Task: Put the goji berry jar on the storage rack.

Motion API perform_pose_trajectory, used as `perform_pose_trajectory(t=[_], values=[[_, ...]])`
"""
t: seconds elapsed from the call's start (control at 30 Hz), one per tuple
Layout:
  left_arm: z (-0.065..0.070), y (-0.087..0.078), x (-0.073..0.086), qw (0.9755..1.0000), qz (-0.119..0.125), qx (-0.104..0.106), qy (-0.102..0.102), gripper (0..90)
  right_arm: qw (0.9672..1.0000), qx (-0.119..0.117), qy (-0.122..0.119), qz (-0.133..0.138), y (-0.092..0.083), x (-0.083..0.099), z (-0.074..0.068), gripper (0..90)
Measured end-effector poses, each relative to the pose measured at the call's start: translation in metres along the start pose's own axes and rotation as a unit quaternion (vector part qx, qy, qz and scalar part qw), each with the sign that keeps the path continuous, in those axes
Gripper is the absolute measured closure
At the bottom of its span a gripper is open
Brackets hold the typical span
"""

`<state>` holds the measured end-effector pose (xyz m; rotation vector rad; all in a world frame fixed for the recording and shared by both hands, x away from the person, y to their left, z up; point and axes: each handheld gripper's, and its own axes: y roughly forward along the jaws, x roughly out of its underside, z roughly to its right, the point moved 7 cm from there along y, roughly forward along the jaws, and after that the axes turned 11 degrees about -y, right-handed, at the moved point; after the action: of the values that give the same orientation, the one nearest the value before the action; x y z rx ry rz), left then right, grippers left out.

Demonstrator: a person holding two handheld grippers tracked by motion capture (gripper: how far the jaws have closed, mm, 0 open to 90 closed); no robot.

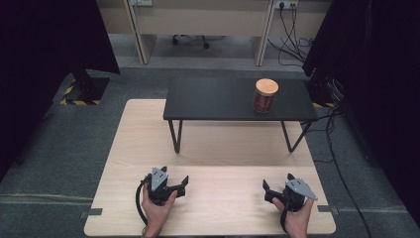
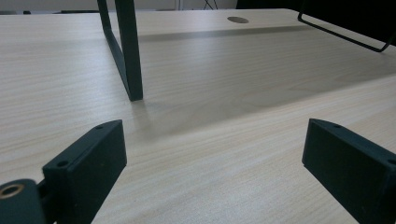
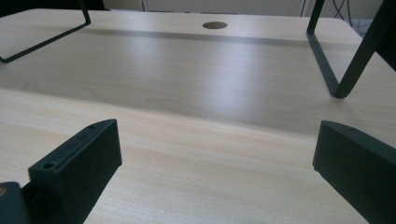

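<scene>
While both grippers rest low on the near edge of the tabletop [image 1: 213,198], the one jar [image 1: 266,95] stands upright well ahead of them, on the right part of a black raised shelf [image 1: 218,99]. Jar: clear glass, round, short, with a flat pale wooden lid; contents reddish-brown, not identifiable at this range. It sits ahead and slightly left of the right hand-held gripper [image 1: 270,191], and ahead and far to the right of the left hand-held gripper [image 1: 181,185]; it touches neither.

Count: one jar, one shelf, two grippers, one light wood tabletop.

Left hand-held gripper: jaws spread wide apart, nothing between them; in its own view [image 2: 212,163] bare wood grain lies in the gap and a black shelf leg [image 2: 126,51] stands ahead to its left. Right hand-held gripper: jaws likewise wide apart, holding nothing; in its own view [image 3: 215,163] a shelf leg [image 3: 336,70] stands ahead to its right. Each gripper is held by one hand, left hand [image 1: 157,210] and right hand [image 1: 297,220], and the two grippers are well apart, jaws angled toward each other.
</scene>
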<state>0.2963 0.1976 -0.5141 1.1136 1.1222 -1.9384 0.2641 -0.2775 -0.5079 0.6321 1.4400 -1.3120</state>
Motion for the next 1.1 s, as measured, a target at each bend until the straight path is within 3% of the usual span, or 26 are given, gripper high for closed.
perform_pose_trajectory(t=[0.43, 0.67, 0.83, 1.1], values=[[-0.0002, -0.0001, 0.0000, 1.0000, 0.000, 0.000, -0.001, 5.7, 0.9999, 0.005, 0.002, 0.009, -0.0020, 0.0030, -0.0014, 1.7], [0.0002, 0.0000, -0.0001, 1.0000, -0.001, 0.000, 0.000, 5.6, 0.9995, -0.004, 0.031, 0.011, -0.0022, 0.0046, 0.0052, 1.7], [0.0001, 0.0001, -0.0001, 1.0000, -0.001, 0.001, 0.000, 5.6, 0.9998, -0.001, 0.017, 0.011, -0.0022, 0.0040, 0.0022, 1.9], [0.0002, 0.0001, -0.0001, 1.0000, -0.002, 0.001, 0.000, 5.6, 0.9997, -0.001, 0.022, 0.011, -0.0024, 0.0042, 0.0028, 1.9]])
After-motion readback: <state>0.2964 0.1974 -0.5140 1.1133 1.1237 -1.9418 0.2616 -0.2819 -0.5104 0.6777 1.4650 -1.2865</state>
